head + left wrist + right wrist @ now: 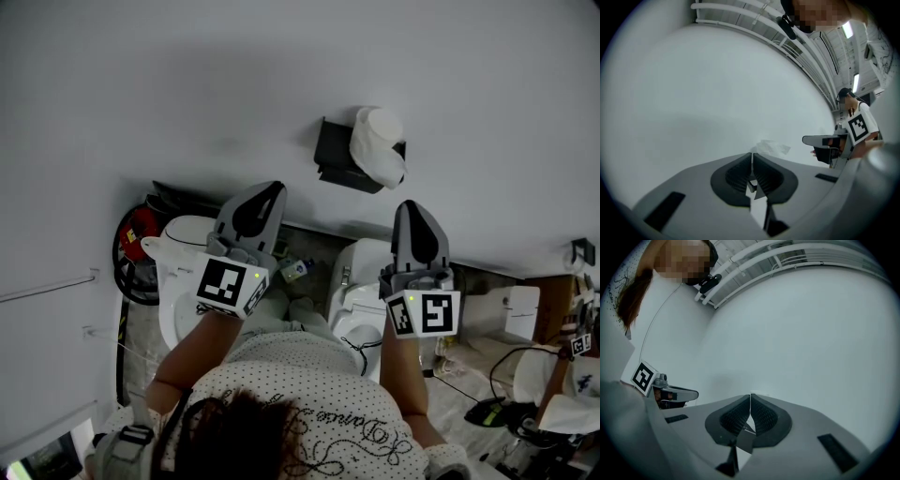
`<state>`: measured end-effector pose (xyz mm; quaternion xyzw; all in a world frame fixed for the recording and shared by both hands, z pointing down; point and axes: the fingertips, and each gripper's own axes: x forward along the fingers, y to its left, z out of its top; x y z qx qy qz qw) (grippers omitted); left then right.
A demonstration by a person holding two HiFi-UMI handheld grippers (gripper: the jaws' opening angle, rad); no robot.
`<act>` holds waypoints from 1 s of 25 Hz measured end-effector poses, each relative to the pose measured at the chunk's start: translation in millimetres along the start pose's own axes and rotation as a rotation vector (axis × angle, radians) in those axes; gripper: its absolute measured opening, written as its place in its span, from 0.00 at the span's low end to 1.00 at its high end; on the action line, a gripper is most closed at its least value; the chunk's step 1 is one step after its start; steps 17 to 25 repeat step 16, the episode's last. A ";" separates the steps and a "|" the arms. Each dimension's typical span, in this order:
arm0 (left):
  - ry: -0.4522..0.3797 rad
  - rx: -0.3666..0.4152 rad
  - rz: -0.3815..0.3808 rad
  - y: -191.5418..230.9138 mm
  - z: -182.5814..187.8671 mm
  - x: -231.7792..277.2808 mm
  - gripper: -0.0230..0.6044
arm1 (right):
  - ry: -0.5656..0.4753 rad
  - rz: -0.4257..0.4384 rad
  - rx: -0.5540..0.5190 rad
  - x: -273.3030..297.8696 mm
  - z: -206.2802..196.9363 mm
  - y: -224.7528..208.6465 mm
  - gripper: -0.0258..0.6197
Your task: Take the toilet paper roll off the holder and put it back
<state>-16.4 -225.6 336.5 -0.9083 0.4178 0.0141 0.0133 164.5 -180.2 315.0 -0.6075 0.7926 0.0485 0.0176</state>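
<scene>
A white toilet paper roll (378, 145) sits on a black holder (336, 155) fixed to the pale wall, with loose paper hanging at its lower end. My left gripper (273, 190) is shut and empty, below and left of the holder. My right gripper (412, 205) is shut and empty too, just below the roll. Both point at the wall, apart from the roll. In the left gripper view the shut jaws meet at the left gripper (752, 155), and crumpled white paper (771, 147) shows just beyond them. The right gripper view shows the right gripper (750, 396) closed against bare wall.
Two white toilets (176, 274) (360, 283) stand below the grippers. A red and black object (134, 234) lies at the left toilet. A wall rail (47, 286) runs at far left. Another person's arm with a marker cube (574, 349) is at the right edge, over cables.
</scene>
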 end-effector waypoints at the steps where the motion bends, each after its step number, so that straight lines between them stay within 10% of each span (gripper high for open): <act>1: 0.001 0.000 0.000 -0.1 -0.3 -0.3 0.06 | 0.000 0.000 0.002 -0.3 -0.4 0.2 0.07; 25: -0.006 0.002 -0.016 -2.0 4.6 -6.9 0.06 | -0.002 -0.001 -0.001 -4.5 6.3 7.0 0.07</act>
